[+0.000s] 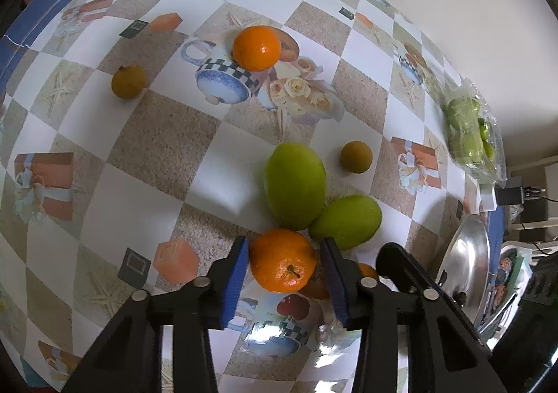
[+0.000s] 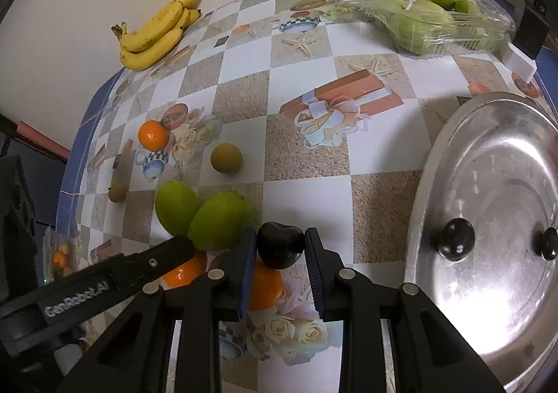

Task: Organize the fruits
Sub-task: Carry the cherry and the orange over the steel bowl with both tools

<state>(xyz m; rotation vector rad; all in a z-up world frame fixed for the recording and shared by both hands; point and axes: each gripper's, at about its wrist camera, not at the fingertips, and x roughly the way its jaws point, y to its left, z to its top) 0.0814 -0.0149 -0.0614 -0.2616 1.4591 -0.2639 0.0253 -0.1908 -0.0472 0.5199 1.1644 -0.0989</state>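
Observation:
In the left wrist view my left gripper (image 1: 284,248) is shut on an orange (image 1: 282,260) that rests on the patterned tablecloth. Two green mangoes (image 1: 294,183) (image 1: 345,222) lie touching each other just beyond it. In the right wrist view my right gripper (image 2: 280,236) is shut on a small dark, glossy fruit (image 2: 279,246), right of the mangoes (image 2: 219,220). The left gripper's fingers (image 2: 174,246) reach in from the left, close beside the right gripper. A second orange (image 1: 257,47) and two small brownish-yellow round fruits (image 1: 128,81) (image 1: 355,156) lie farther out.
A large metal lid (image 2: 488,183) with black knobs lies to the right. A plastic bag of green fruits (image 2: 429,16) sits at the far right, and bananas (image 2: 153,31) lie by the wall. The table's blue edge (image 2: 69,169) runs along the left.

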